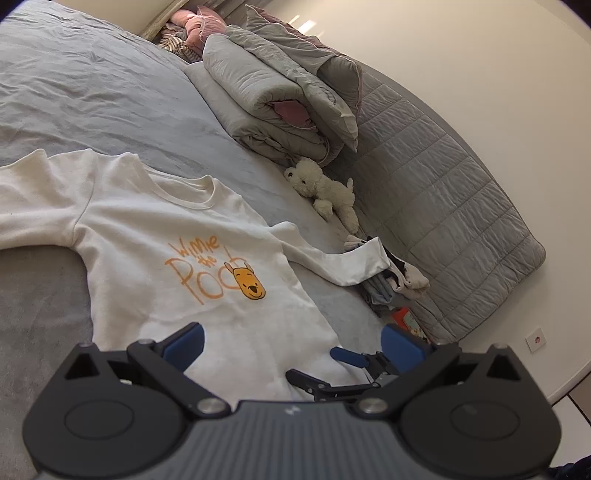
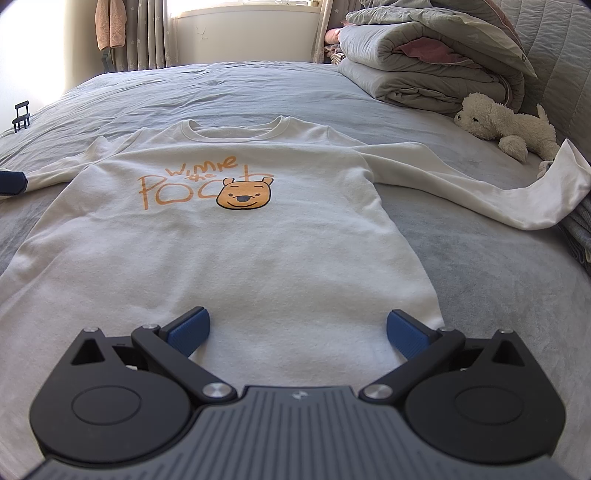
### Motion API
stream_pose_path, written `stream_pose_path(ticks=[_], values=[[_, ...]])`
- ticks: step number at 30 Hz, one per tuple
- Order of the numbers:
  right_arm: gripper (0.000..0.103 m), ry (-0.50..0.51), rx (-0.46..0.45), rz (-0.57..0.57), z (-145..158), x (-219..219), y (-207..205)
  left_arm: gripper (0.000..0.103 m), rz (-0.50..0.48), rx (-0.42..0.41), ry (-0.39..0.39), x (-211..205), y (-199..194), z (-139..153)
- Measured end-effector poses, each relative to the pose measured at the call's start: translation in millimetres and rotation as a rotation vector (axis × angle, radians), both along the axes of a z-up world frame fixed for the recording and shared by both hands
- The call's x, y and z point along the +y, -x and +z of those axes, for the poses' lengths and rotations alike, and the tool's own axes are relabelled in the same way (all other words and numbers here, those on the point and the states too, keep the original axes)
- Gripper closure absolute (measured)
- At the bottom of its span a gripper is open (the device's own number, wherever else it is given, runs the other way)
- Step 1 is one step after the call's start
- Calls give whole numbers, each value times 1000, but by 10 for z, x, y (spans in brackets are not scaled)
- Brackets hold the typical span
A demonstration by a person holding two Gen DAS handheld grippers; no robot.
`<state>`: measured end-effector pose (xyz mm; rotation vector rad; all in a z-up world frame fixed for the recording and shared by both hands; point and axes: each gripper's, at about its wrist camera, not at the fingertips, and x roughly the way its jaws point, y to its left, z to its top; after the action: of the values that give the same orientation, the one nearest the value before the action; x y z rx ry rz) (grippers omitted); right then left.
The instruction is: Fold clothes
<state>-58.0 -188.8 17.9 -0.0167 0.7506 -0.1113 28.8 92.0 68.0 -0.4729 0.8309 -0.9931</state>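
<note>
White sweatshirt (image 2: 229, 236): we find it flat, print up, on the grey bed (image 2: 258, 92). Left gripper (image 1: 291, 347) and right gripper (image 2: 297, 332): spread wide, holding nothing, at its 6 o'clock hem.

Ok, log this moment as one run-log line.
stage: pre-fold | sweatshirt: flat, face up, on bed | left gripper: open, above hem | right gripper: open, above hem

Home bedroom, grey-sheeted bed (image 2: 258, 92), folded duvets (image 2: 424, 70), plush dog (image 2: 506, 123), probably curtained window (image 2: 240, 7)
</note>
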Motion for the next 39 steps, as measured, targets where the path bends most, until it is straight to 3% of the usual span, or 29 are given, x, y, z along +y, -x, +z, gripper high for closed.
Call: stream_pose_path(ticks=[3,5,7,11,17,19,24,30,33,35,39], values=[[0,-3,6,9,20,2,0,1,94,-6,-81,-65,113,36],[0,-5,12,27,50,0,-6,1,173,33,-151,-134,255,-6],[0,-12,7,34,92,-17,-5,1,181,52,-204,-208,392,-54],[0,-54,6,27,151,-84,8,1,170,3,-253,-306,657,-89],[0,-126,62,23,82,-200,-24,1,313,-33,-389,-290,816,-144],[0,-105,67,41,73,-189,-2,1,361,-26,-435,-269,861,-190],[0,-51,90,84,87,-199,179,4,460,56,-414,-49,1049,-314],[0,-83,68,7,181,-455,603,14,527,90,-345,203,1361,-286],[0,-114,39,-26,242,-612,874,32,517,106,-306,269,1484,-294],[4,-154,24,-45,270,-717,1043,49,503,127,-276,300,1532,-319],[21,-253,34,-84,262,-882,1199,57,517,134,-277,308,1587,-350]])
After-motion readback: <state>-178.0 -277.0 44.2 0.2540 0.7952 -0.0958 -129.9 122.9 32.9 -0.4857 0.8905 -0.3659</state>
